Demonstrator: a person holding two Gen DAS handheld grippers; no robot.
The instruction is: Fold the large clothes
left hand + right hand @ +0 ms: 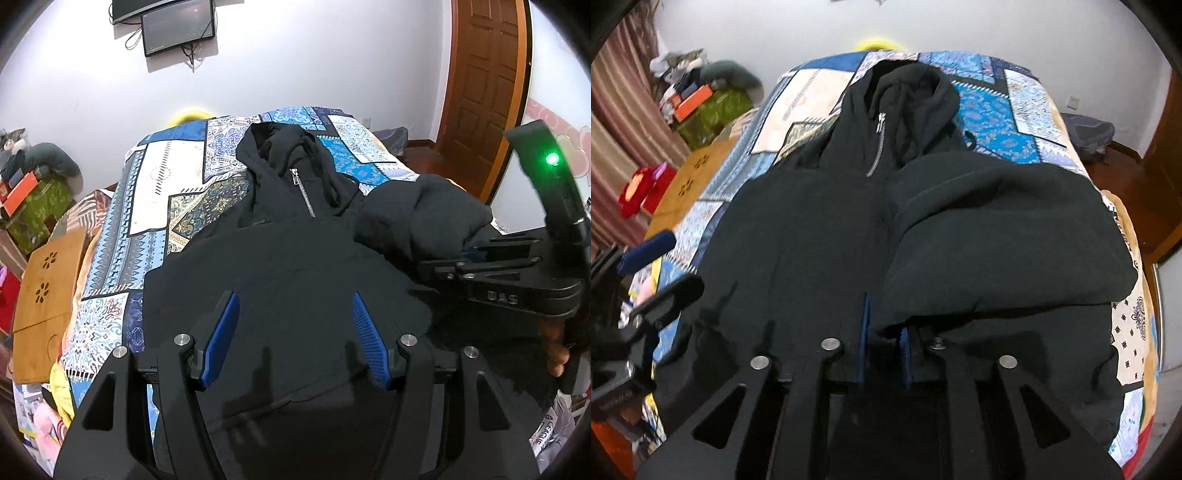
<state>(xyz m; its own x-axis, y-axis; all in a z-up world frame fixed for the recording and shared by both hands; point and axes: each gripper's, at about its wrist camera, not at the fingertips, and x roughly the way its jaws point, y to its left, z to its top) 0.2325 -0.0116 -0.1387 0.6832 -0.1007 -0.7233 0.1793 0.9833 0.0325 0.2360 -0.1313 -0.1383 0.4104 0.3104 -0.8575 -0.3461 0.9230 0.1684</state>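
A black hooded zip jacket (295, 251) (812, 229) lies face up on a patterned bedspread, hood (280, 147) at the far end. Its right sleeve (417, 218) (997, 229) is folded in across the body. My left gripper (294, 297) (661, 269) hovers open over the jacket's lower body with nothing between its blue pads. My right gripper (885, 317) (469, 254) sits at the sleeve's end. Its jaws stand a narrow gap apart, the cuff lying between them and draped over the right pad, the left pad looking free of the cloth.
The bedspread (177, 206) covers a bed that drops off on both sides. A wooden lap table (48, 280) leans at the left edge, with boxes and clutter (33, 206) beyond. A wooden door (484, 92) stands far right. A hand (556, 354) holds the right gripper.
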